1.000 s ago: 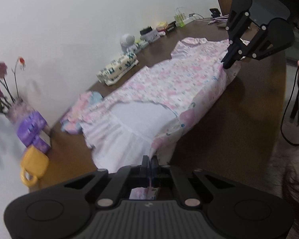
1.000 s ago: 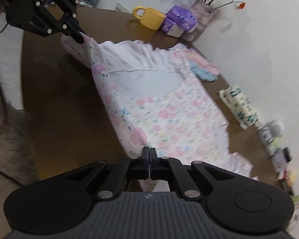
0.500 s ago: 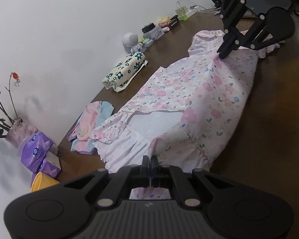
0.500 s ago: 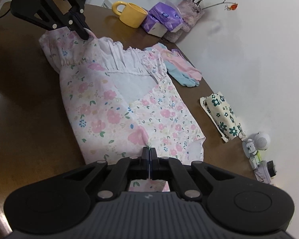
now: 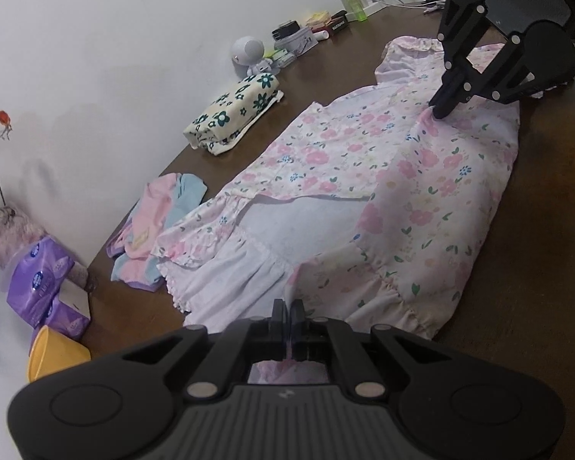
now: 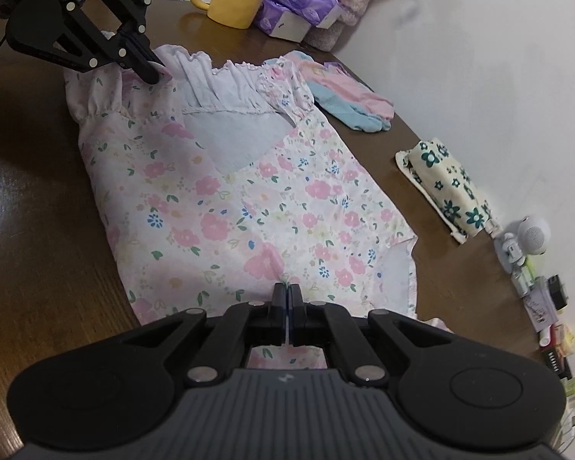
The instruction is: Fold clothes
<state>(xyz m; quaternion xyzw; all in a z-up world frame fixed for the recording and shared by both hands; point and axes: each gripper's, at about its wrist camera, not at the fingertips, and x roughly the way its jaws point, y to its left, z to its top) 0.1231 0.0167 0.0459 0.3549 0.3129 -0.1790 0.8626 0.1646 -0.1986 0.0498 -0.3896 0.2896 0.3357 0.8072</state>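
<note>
In the left wrist view, the left gripper [image 5: 288, 306] has its two fingers pressed together on a fold of the dress [image 5: 402, 199], at the frilled end of it. The dress is pink with flowers and lies lengthwise on the brown table [image 5: 536, 268], with one long side folded over so that the pale inner cloth shows in the middle. At the far end, the right gripper [image 5: 439, 113] stands with its tips down on the dress; its fingers are together and pinch the cloth. Along the wall edge of the table there are a folded floral cloth [image 5: 234, 115], a small pile of pink and blue clothes [image 5: 161, 222], purple tissue packs [image 5: 42, 283], a yellow mug [image 5: 53, 356] and a white toy robot [image 5: 249, 53].

In the right wrist view, the right gripper [image 6: 287, 299] is closed narrow on the near end of the dress [image 6: 230, 211]. At the far, frilled end the left gripper [image 6: 153, 76] also grips the cloth with closed fingers. The dress lies flat near the front edge of the table [image 6: 30, 211]. The mug [image 6: 234, 4] and the tissue packs [image 6: 299, 4] stand at the far corner. The clothes pile [image 6: 349, 96] and the floral cloth [image 6: 448, 188] lie beside the wall.
</note>
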